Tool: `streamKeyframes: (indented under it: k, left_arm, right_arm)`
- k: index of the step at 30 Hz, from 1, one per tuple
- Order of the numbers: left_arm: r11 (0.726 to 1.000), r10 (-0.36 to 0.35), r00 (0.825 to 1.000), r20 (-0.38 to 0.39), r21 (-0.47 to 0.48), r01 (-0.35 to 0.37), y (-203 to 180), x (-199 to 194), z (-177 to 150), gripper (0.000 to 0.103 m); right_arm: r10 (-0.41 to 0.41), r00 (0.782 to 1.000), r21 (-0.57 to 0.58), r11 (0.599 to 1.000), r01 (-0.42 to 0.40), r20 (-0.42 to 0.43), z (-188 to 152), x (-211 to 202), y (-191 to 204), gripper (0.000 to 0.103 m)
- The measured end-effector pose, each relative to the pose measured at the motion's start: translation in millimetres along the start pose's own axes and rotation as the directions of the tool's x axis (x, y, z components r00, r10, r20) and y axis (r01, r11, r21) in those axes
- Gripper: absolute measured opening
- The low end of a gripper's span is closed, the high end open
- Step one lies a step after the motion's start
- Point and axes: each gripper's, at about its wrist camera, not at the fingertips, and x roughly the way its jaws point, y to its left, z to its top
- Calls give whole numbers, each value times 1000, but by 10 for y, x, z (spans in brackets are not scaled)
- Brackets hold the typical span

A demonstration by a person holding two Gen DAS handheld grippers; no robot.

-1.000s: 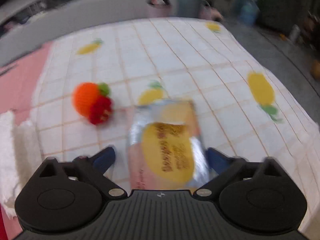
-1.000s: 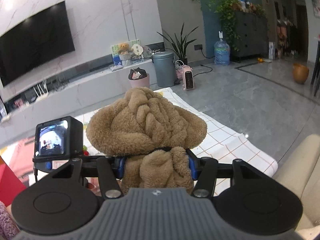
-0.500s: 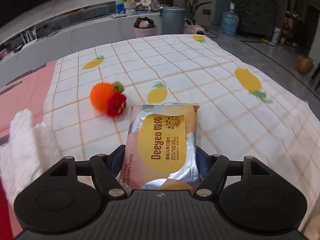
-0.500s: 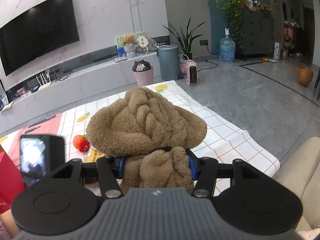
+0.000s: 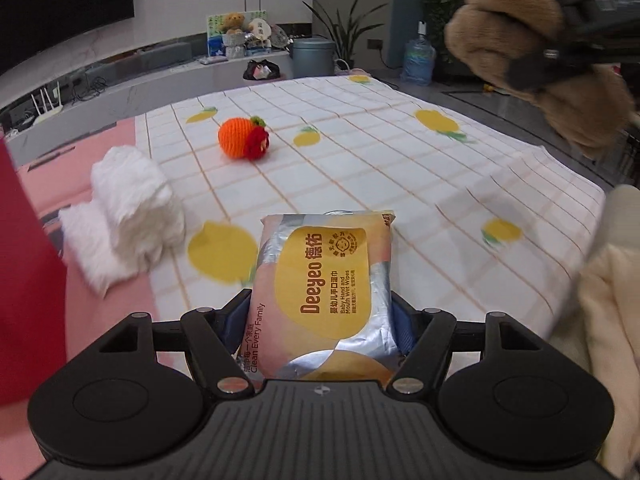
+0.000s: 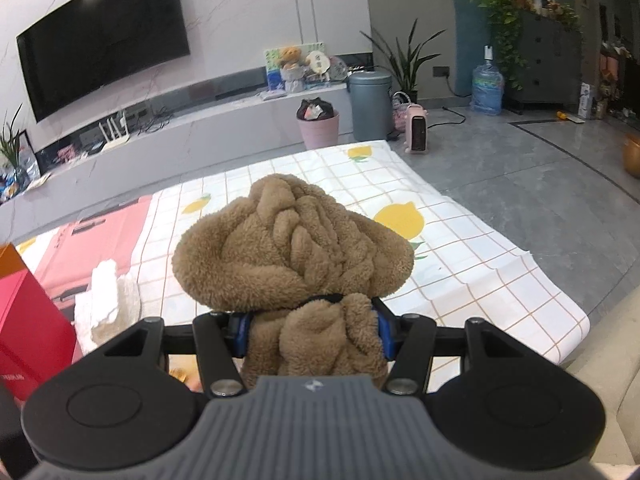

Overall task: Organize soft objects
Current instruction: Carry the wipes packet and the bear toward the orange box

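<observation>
Honestly, both grippers already had their hands full at this point. The left gripper [image 5: 320, 322] was clamped on the near end of a wet wipes pack [image 5: 326, 280], blue pads pressing its two long sides, with the rest of the pack sticking out over the checked lemon-print cloth [image 5: 360, 152]. That pack looked like the trickiest one to handle: shiny foil wrap, so probably slick, and squishy inside with a bit of weight from the damp wipes, so I'd guess it sags or slides if you only pinch one end. Grabbing it across the middle of the long sides seemed the safer bet to me. The right gripper [image 6: 314, 334] was closed on a brown fleece bundle [image 6: 292, 244], squeezing a lower fold while the big puffy top ballooned above the jaws, up in the air over the cloth. That one looked light and super compressible, grippy pile, nothing to break, so pretty much any thick fold would do. Lying on the cloth were a white fluffy towel [image 5: 128, 212] near the left edge and an orange crochet ball [image 5: 242, 138] further back, well apart, both soft and easy-looking.
</observation>
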Motion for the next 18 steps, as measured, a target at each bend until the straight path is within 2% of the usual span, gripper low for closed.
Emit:
streamKeyframes:
  k: [7, 14, 18]
  left_arm:
    - [1000, -4, 999, 34, -3, 4, -5, -279, -289, 78]
    - [998, 46, 996, 74, -34, -43, -42, -353, -390, 77]
    - [998, 57, 994, 98, 5, -57, -73, -370, -417, 76]
  right_arm:
    - [27, 999, -46, 999, -28, -38, -58, 62, 113, 56]
    - [52, 996, -97, 994, -59, -78, -119, 112, 217, 56]
    - [55, 995, -98, 993, -63, -83, -129, 119, 226, 56]
